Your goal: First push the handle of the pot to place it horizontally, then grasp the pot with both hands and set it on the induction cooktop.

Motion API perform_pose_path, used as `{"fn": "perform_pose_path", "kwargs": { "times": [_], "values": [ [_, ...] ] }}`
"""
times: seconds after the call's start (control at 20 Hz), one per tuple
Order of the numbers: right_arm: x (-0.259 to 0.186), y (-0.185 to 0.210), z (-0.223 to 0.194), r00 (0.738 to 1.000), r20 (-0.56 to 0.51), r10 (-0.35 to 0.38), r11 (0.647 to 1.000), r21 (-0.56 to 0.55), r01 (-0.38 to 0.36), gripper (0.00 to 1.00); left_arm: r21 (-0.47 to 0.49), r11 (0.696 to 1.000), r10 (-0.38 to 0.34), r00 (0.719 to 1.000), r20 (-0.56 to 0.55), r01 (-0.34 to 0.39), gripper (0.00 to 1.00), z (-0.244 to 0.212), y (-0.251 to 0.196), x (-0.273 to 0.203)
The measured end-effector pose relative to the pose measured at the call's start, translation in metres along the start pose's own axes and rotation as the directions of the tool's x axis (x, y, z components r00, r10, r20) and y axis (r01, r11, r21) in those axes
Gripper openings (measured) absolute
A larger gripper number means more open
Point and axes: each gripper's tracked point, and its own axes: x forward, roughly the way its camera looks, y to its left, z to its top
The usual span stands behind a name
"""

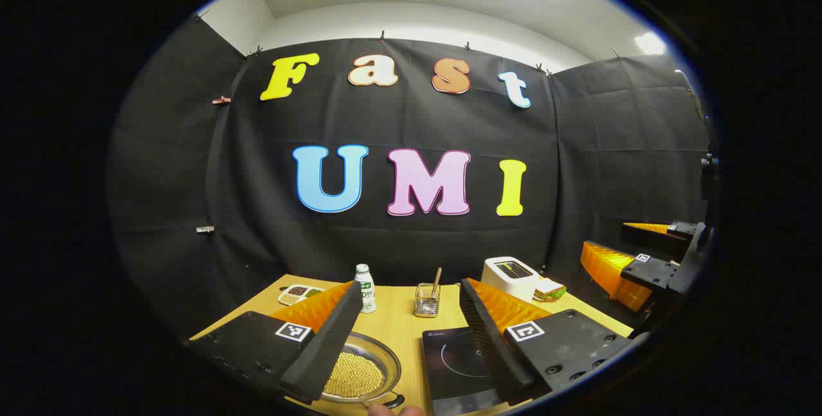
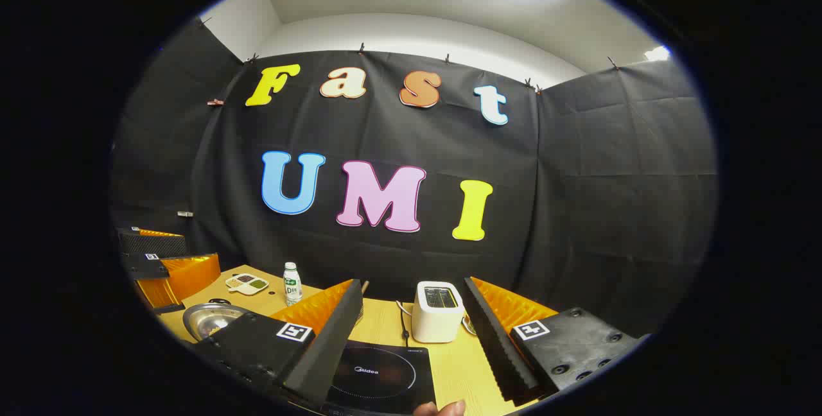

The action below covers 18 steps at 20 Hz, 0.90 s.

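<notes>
Pot (image 1: 359, 371): shiny metal, rim reflective; holds matt yellow grains.
Induction cooktop (image 2: 379, 377): glossy black glass-like top.
Table (image 1: 401, 332): light wood grain, smooth.
Toaster (image 2: 437, 313): smooth white plastic look.
Left gripper (image 1: 411, 352) fingers (image 1: 327, 345): matt black pads, ribbed orange plastic backing.
Bottle (image 1: 365, 287): white plastic.

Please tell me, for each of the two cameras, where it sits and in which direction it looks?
Left gripper view: rides on the left gripper, facing the pot and cooktop; a fingertip shows.
Right gripper view: rides on the right gripper, facing the cooktop and toaster; a fingertip shows.
Shared: table, bottle, and each other's gripper.
</notes>
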Motion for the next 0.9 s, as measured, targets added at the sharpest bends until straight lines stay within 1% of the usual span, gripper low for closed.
{"fn": "perform_pose_path", "kwargs": {
  "times": [0.5, 0.6, 0.65, 0.9],
  "values": [
    [-0.0002, -0.0007, -0.0007, 1.0, 0.001, 0.004, 1.0, 0.013, -0.004, 0.98, 0.004, 1.0, 0.006, 1.0, -0.003, -0.006, 0.95, -0.0019, 0.0016, -0.0003],
    [0.0008, -0.0007, -0.0003, 1.0, 0.003, 0.003, 1.0, 0.017, -0.003, 0.96, 0.007, 1.0, 0.002, 1.0, -0.001, -0.002, 0.95, 0.0001, -0.0002, -0.0012],
    [0.0003, -0.0004, 0.0002, 1.0, 0.004, 0.003, 1.0, 0.021, -0.003, 0.98, 0.01, 1.0, 0.0, 1.0, 0.0, 0.0, 0.95, 0.0001, -0.0008, -0.0021],
    [-0.0003, -0.0009, 0.0007, 1.0, 0.009, -0.002, 1.0, 0.021, 0.001, 0.98, 0.014, 1.0, 0.001, 1.0, 0.01, -0.001, 0.95, 0.002, -0.0031, -0.0038]
  ]
}}
